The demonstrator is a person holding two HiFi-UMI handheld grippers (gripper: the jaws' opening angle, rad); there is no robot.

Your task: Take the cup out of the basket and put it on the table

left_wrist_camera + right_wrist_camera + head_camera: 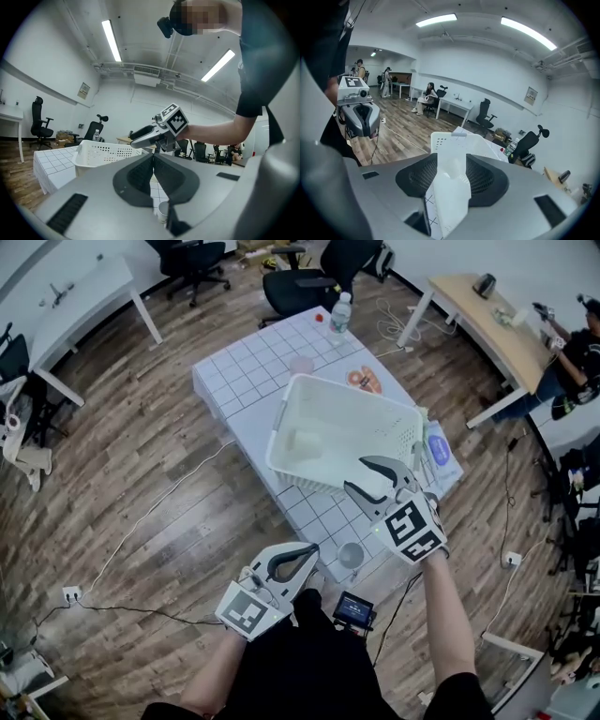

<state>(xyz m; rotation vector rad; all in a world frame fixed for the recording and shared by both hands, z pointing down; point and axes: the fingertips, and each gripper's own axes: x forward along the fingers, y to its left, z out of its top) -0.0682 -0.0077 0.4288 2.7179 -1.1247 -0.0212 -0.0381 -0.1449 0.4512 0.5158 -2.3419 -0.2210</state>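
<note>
Head view: white basket [281, 423] sits on gridded worktop [244, 367]. Clear cup [352, 556] stands outside it, on the worktop's near edge, betw. the two grippers. Right gripper [354, 473] is over the basket's near rim, jaws apart, nothing in them. Left gripper [302, 559] is just off the near edge, jaws together. Pale item inside basket, can't tell what.

Left gripper view: its jaws meet w/ no gap, nothing betw. them. Cup [162, 212] shows low, just past the jaws. Right gripper [136, 139] hangs above basket [101, 152].

Right gripper view: jaws moderately wide; basket rim [454, 140] shows betw. them, pads not pressing it. Left gripper [363, 123] at far left.
</note>
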